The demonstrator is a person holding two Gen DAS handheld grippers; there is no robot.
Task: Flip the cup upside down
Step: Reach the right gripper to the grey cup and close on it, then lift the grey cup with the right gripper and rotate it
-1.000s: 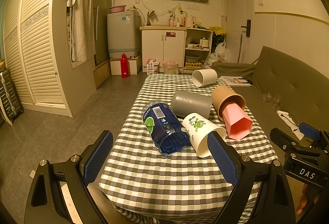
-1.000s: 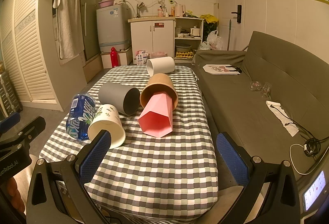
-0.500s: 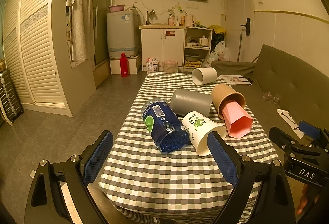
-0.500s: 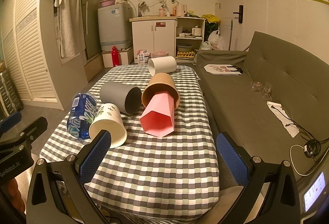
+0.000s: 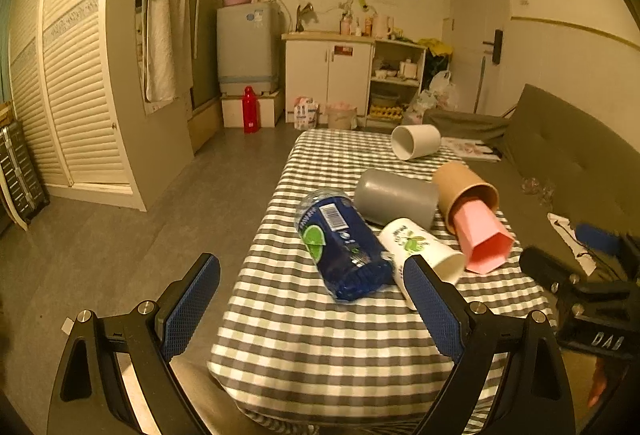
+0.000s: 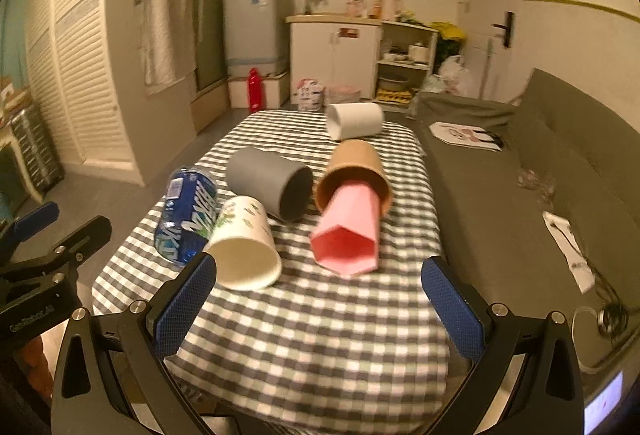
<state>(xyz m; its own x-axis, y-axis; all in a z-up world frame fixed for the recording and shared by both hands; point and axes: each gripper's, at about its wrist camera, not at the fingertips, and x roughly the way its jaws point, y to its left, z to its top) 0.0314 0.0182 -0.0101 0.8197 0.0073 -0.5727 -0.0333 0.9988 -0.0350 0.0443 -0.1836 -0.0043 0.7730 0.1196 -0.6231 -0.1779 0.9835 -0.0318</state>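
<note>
Both sets of jaws stand wide apart with nothing between them. The left gripper hangs over the near end of the worktop, which is covered in a grey-and-white checked cloth; the right gripper hangs over the same near end, further toward the sofa side.

Five cups lie on their sides on the cloth. A white cup with a green leaf print lies nearest, mouth toward the cameras, touching a blue-labelled bottle lying beside it. Behind them rests a grey cup, touching the printed cup. To its right a brown cup lies with a pink faceted cup stuck partway into its mouth, the pink opening facing the cameras. A plain white cup lies apart at the far end of the worktop.

In the left wrist view the right gripper's black frame shows at the right edge.
</note>
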